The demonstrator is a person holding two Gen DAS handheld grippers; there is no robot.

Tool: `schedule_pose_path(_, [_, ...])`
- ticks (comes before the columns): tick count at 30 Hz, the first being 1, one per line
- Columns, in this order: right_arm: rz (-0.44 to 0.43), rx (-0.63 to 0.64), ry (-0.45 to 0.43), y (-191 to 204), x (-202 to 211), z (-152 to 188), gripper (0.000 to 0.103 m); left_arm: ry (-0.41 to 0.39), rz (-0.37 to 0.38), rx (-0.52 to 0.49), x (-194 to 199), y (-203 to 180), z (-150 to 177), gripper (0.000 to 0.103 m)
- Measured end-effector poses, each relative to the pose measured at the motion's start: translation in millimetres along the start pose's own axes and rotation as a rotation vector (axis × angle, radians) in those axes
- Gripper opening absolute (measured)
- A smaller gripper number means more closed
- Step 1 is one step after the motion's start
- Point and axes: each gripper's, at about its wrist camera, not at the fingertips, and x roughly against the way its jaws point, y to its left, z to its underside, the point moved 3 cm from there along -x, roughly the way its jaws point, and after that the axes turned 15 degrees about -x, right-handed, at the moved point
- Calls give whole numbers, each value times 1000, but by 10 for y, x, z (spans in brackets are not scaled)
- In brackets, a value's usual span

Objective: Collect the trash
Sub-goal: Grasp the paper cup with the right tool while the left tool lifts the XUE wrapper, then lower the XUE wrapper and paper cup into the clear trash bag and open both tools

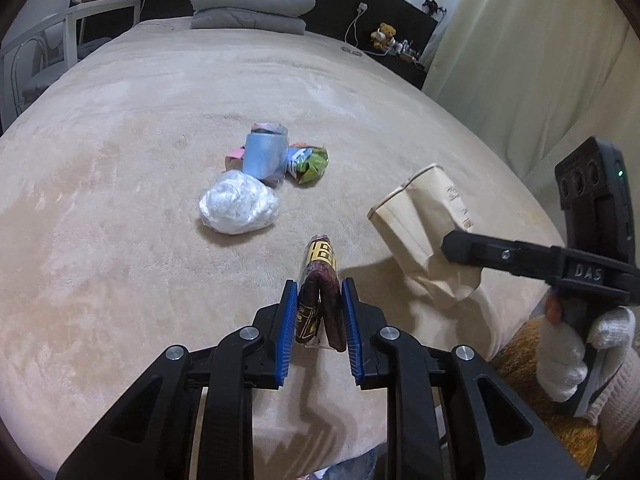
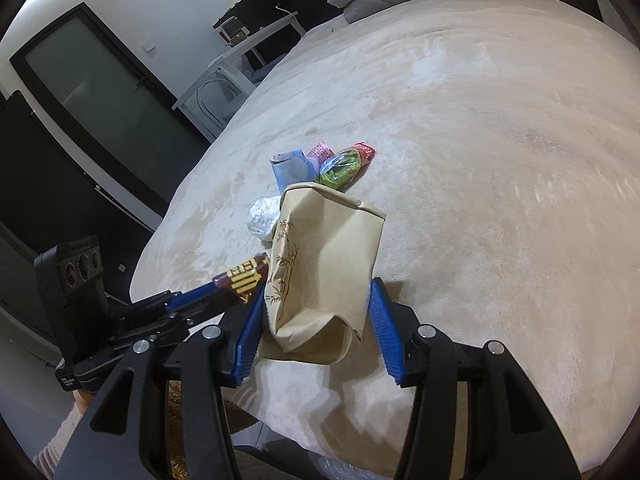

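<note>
The left gripper (image 1: 320, 292) is clamped on a folded dark-red wrapper (image 1: 320, 280) with yellow print, held just above the bed (image 1: 120, 200) near its front edge; the wrapper's far end sticks out past the fingertips. The right gripper (image 2: 318, 296) grasps the lower part of a brown paper bag (image 2: 324, 264), whose open mouth points away across the bed, and the bag is crumpled where the blue pads (image 2: 384, 320) press it. In the right wrist view the wrapper's tip sits just beside the bag's left side, whether touching cannot be told. In the left wrist view the bag lies to the right of the wrapper, close to the bed's right edge, where a cream curtain (image 1: 520, 60) hangs. Farther in, near the middle of the bed, lies a cluster of trash: a white crumpled plastic ball (image 1: 239, 208) nearest, then a blue packet (image 1: 262, 158), a green packet (image 1: 310, 164) and a pink scrap (image 1: 236, 154), bunched together and touching. Between this cluster and the grippers the blanket is bare. Beyond the cluster a wide stretch of blanket runs to a folded grey quilt (image 1: 252, 4) at the headboard. A white chair (image 1: 40, 52) stands off the bed's left side.
</note>
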Motion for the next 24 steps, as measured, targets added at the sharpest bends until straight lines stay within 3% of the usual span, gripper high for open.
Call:
schedule_pose_path(9, [-17,-12,-4,-41,98,13,51,110,-11,-36,-338,-77,32,28])
schedule_pose_path(24, [-34,-14,-37,-91,344,45,51,78,-56,-106,-261,-189,-18,26])
